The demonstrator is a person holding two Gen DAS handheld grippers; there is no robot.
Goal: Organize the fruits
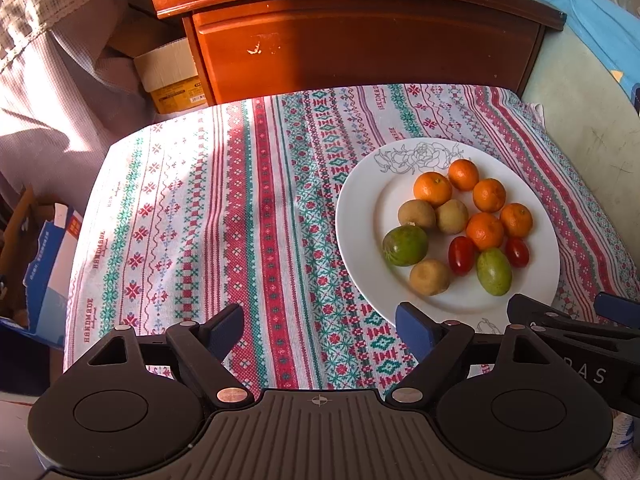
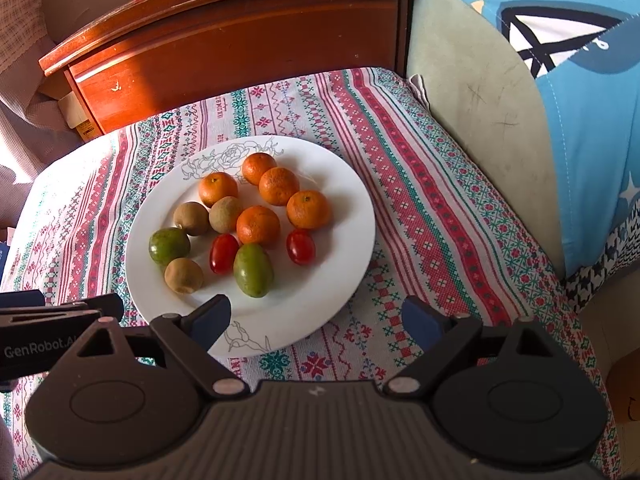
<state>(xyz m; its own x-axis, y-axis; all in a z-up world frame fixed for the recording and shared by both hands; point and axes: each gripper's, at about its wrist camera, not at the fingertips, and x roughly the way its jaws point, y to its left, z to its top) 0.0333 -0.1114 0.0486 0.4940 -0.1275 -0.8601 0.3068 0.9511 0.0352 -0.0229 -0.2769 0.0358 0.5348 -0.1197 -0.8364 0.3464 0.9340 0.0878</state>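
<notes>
Fruit fills one white plate with a line-drawn rose on its rim, set on a cross-stitch patterned cloth that covers the worktop. Five tangerines sit toward the plate's far half, three in a curving row on the right side, one apart to their left and one in the middle. Three brown kiwis lie to their left and nearer: two side by side, touching, and a third at the near left. Two green fruits are there too, a round one at the left edge just beside that third kiwi and an oval one near the front. Two red cherry tomatoes flank the middle tangerine, the left one touching the oval green fruit.

Right claw hangs over the plate's near rim with its blue-padded fingers spread wide, nothing between them; its left finger sits above the rim, its right one above the cloth. Left claw hovers over bare cloth left of the plate, likewise spread and empty, its right finger just at the plate's near-left rim. In the left wrist view the right claw shows at the lower right edge.

Behind the worktop stands a reddish wooden cabinet, with cardboard boxes to its left and a blue printed sheet at the right.
</notes>
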